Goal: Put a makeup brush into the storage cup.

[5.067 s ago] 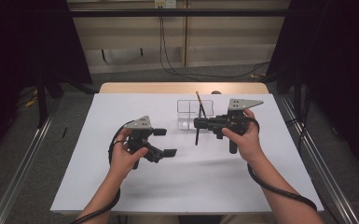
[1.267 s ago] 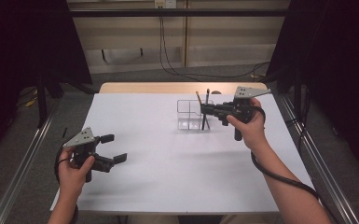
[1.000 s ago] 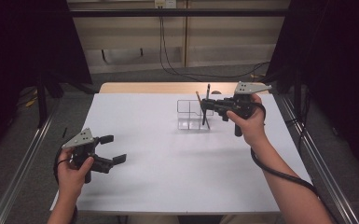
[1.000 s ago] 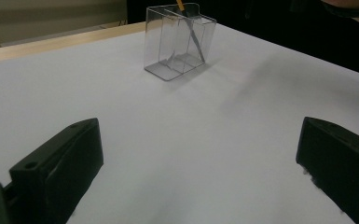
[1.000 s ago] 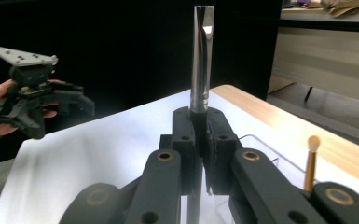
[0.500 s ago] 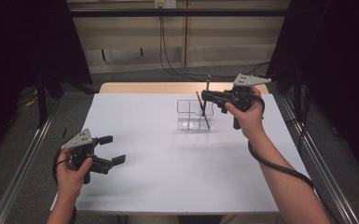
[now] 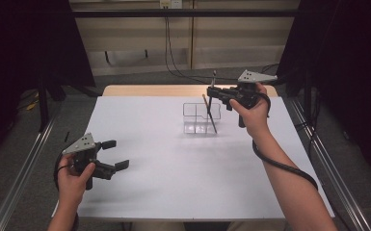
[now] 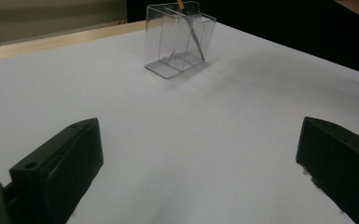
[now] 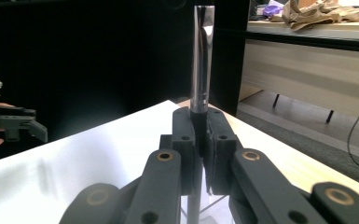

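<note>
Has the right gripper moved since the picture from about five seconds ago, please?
Yes. The right gripper, shut on a pen, has gone toward the table's far edge, now beyond the clear organizer.

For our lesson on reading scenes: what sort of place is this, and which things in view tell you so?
Probably a lab or recording room set up for handling trials. A white table stands between dark curtains, metal rails run along the floor, and cables hang down the back wall.

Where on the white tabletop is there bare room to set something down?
Bare: the wide middle between the left hand-held gripper and the clear organizer, plus the near edge. Crowded: the far right, where the right hand-held gripper holds a pen over the organizer.
</note>
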### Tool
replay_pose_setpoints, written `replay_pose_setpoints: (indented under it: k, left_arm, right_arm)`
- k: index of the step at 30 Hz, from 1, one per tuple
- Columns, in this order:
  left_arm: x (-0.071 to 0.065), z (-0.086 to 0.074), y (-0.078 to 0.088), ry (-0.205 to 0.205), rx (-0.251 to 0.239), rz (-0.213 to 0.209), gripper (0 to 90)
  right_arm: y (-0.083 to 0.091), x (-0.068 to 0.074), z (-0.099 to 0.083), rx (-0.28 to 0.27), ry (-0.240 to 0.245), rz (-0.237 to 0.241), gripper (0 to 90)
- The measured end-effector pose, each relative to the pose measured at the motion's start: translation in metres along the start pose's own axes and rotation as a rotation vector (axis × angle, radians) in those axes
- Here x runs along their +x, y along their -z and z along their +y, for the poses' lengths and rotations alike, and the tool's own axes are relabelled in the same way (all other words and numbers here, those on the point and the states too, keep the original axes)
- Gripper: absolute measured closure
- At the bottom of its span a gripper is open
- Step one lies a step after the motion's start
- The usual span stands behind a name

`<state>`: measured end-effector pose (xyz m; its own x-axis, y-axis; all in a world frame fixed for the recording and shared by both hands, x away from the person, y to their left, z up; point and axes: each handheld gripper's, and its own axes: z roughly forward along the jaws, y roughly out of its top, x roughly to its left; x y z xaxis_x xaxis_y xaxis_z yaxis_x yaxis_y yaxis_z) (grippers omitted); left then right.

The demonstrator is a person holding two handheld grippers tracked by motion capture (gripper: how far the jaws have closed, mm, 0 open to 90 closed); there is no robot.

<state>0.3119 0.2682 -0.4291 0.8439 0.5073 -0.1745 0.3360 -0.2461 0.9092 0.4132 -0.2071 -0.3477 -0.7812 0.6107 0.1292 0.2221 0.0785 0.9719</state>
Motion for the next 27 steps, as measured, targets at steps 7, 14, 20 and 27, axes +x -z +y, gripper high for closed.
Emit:
replay_pose_setpoints:
  k: [7, 14, 20, 27]
  left_arm:
    - [0.0, 0.0, 0.0, 0.001, 0.003, -0.002, 0.6]
    - [-0.001, 0.0, 0.0, -0.003, 0.002, -0.002, 0.6]
    - [-0.002, -0.001, -0.001, -0.002, 0.001, -0.002, 0.6]
    - [-0.002, 0.0, -0.001, -0.003, 0.0, -0.001, 0.6]
  right_arm:
    - [-0.004, -0.004, 0.0, 0.005, -0.004, -0.029, 84.9]
    - [-0.006, -0.011, -0.003, 0.013, -0.012, -0.059, 84.8]
    - [-0.006, -0.016, -0.009, 0.018, -0.019, -0.081, 84.9]
    - [-0.004, -0.021, -0.017, 0.034, -0.026, -0.107, 84.8]
